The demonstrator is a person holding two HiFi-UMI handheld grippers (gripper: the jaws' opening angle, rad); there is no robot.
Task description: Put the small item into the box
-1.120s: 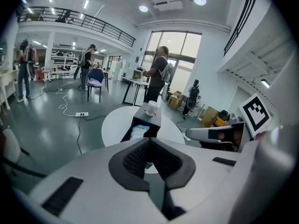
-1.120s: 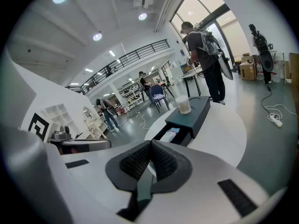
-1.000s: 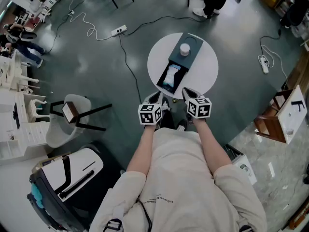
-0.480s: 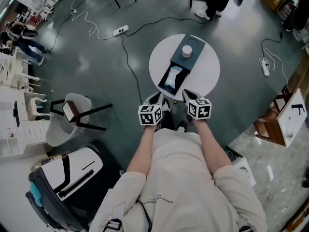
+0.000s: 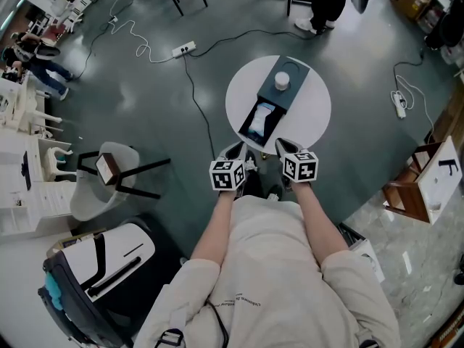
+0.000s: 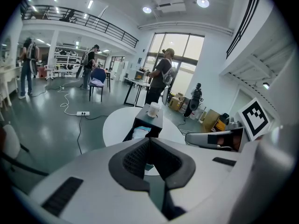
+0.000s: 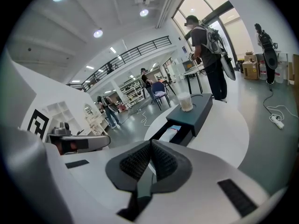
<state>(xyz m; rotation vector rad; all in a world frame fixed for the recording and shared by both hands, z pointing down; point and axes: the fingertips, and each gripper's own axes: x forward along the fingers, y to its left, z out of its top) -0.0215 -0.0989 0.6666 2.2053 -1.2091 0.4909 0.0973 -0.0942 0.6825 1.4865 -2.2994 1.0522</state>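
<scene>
With the left gripper (image 6: 149,141) and right gripper (image 7: 150,143) pressed together, empty, short of the bench (image 5: 312,122), a pale item (image 5: 259,117) lies in the open box (image 5: 274,101) and a cup (image 5: 282,82) stands atop it: done, or cup pending.

Pale chair (image 5: 109,171), floor power strip (image 5: 187,48)

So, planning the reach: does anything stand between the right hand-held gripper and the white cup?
Nothing visible does. The shut right hand-held gripper faces the cup on the box; only the open drawer lies low between them.
</scene>
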